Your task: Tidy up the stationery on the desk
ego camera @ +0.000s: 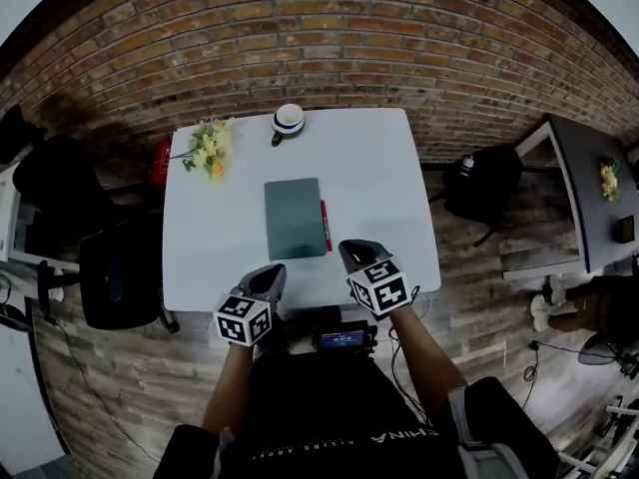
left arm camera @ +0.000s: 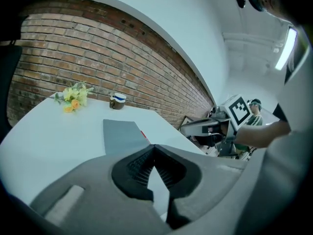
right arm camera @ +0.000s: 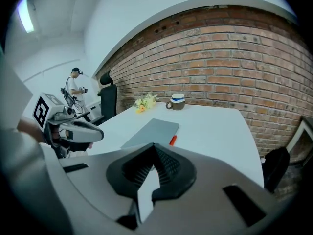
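Observation:
A grey notebook (ego camera: 296,218) lies flat in the middle of the white desk (ego camera: 379,168). A red pen (ego camera: 325,226) lies along the notebook's right edge. Both grippers hover above the desk's near edge, apart from these things. My left gripper (ego camera: 272,273) is shut and holds nothing. My right gripper (ego camera: 352,250) is also shut and empty. The left gripper view has the notebook (left arm camera: 120,133) and pen (left arm camera: 145,135) beyond its closed jaws (left arm camera: 154,147). In the right gripper view the notebook (right arm camera: 151,131) and pen (right arm camera: 172,140) lie ahead of its closed jaws (right arm camera: 154,147).
A bunch of yellow flowers (ego camera: 208,148) and a blue-and-white mug (ego camera: 288,120) sit at the desk's far edge, by the brick wall. Black chairs stand at the left (ego camera: 120,272) and right (ego camera: 484,183). A dark table (ego camera: 589,188) stands further right.

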`<state>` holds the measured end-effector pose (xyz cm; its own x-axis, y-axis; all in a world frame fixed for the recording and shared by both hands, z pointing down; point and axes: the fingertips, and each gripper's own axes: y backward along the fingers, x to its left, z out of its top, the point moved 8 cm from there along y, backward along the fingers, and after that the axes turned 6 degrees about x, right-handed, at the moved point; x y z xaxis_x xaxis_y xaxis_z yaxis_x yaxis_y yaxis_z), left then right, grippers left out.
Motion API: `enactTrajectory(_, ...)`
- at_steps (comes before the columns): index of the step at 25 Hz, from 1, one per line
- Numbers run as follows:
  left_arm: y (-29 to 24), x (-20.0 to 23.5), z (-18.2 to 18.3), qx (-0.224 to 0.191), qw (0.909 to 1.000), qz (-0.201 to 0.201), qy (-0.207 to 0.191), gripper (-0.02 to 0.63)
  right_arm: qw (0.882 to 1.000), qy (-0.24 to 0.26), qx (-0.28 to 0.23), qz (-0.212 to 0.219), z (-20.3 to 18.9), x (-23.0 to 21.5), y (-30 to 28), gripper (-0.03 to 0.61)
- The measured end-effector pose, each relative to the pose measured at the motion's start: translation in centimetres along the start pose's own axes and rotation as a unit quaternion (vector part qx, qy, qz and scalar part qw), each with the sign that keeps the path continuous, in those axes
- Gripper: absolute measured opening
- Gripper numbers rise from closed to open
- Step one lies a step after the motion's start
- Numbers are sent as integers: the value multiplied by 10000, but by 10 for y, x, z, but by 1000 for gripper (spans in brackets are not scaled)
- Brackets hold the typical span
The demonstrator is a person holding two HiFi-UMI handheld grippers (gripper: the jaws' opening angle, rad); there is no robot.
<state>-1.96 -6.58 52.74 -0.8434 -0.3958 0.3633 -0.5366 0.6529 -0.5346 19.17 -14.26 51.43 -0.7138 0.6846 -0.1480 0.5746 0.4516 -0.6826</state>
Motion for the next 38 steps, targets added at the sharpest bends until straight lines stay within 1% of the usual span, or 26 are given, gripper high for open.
enactTrajectory(4,14,-6,-21,103,9999,-13,-138,11,9999,-25,-106,-41,-11,14,10,9)
enactTrajectory(8,33,-15,-29,-7,9989,-185,-442,11,9997,-75,-153,-146,-31,38,25,9)
enactTrajectory(11,55,-22,-40,-70,9974,-313,-652,11,9992,-157,-233,-275,-45,66,38,9)
enactTrajectory(16,100,-29,-76,-268,9973,-239,-645,11,9963,-535,-506,-448,-72,116,58,9)
enactTrajectory(19,123,-35,-101,-280,9971,-208,-679,11,9955,-519,-589,-529,-84,145,71,9)
enactTrajectory(22,139,-40,-114,-338,9964,-185,-758,11,9950,-439,-692,-573,-91,167,84,9)
enactTrajectory(27,160,-46,-126,-464,9945,-126,-928,11,9931,-418,-867,-669,-106,193,101,9)
enactTrajectory(32,176,-48,-132,-596,9927,-44,-1045,11,9912,-474,-982,-745,-117,210,110,9)
enactTrajectory(38,189,-51,-132,-793,9911,-222,-1041,11,9898,-458,-1090,-800,-116,219,117,9)
